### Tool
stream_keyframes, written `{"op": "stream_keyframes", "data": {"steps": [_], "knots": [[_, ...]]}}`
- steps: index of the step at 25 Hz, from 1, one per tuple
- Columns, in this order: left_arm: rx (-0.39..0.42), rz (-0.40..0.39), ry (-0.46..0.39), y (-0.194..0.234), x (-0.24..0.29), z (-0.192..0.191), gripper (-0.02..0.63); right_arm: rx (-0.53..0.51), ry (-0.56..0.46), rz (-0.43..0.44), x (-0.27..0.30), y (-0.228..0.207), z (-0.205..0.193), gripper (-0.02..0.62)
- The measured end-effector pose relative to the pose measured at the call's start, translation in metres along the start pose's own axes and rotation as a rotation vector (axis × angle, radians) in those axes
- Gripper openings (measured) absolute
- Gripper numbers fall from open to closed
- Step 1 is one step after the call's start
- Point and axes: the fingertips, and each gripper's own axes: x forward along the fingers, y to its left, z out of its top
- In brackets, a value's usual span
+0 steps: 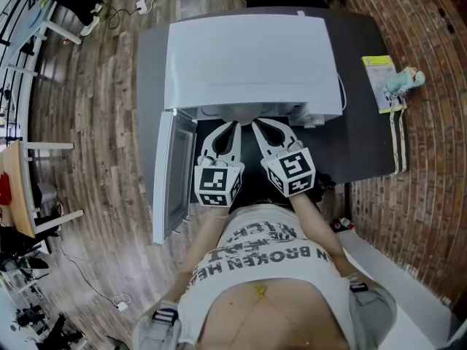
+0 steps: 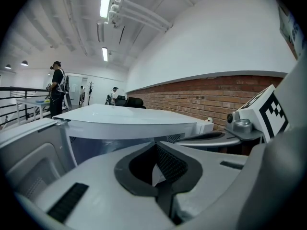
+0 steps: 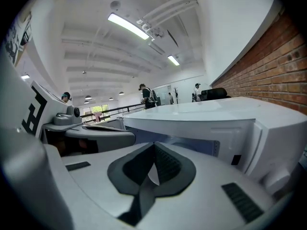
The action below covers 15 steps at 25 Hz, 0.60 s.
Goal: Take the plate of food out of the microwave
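A white microwave (image 1: 248,64) stands on a dark table (image 1: 365,144), its door (image 1: 171,173) swung open to the left. Both grippers point up at the open front, side by side. My left gripper (image 1: 235,125) is shut, its tips meeting with nothing between them. My right gripper (image 1: 255,125) is shut and empty too. In the left gripper view the left gripper (image 2: 156,145) faces the microwave's top edge (image 2: 129,121), with the right gripper's marker cube (image 2: 266,111) beside it. The right gripper (image 3: 154,145) sits just below the cavity opening (image 3: 192,145). No plate of food shows in any view.
A yellow-green booklet (image 1: 381,82) and a small toy (image 1: 406,81) lie at the table's right end. Wooden floor lies to the left, with a chair and a small table (image 1: 18,188). Brick paving runs along the right. Several people stand far off (image 2: 57,87).
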Motion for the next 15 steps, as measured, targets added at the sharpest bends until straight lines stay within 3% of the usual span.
{"op": "stream_keyframes", "data": {"steps": [15], "knots": [[-0.009, -0.015, 0.032, 0.006, 0.009, -0.005, 0.006, 0.027, 0.016, -0.004, 0.01, -0.007, -0.004, 0.008]]}}
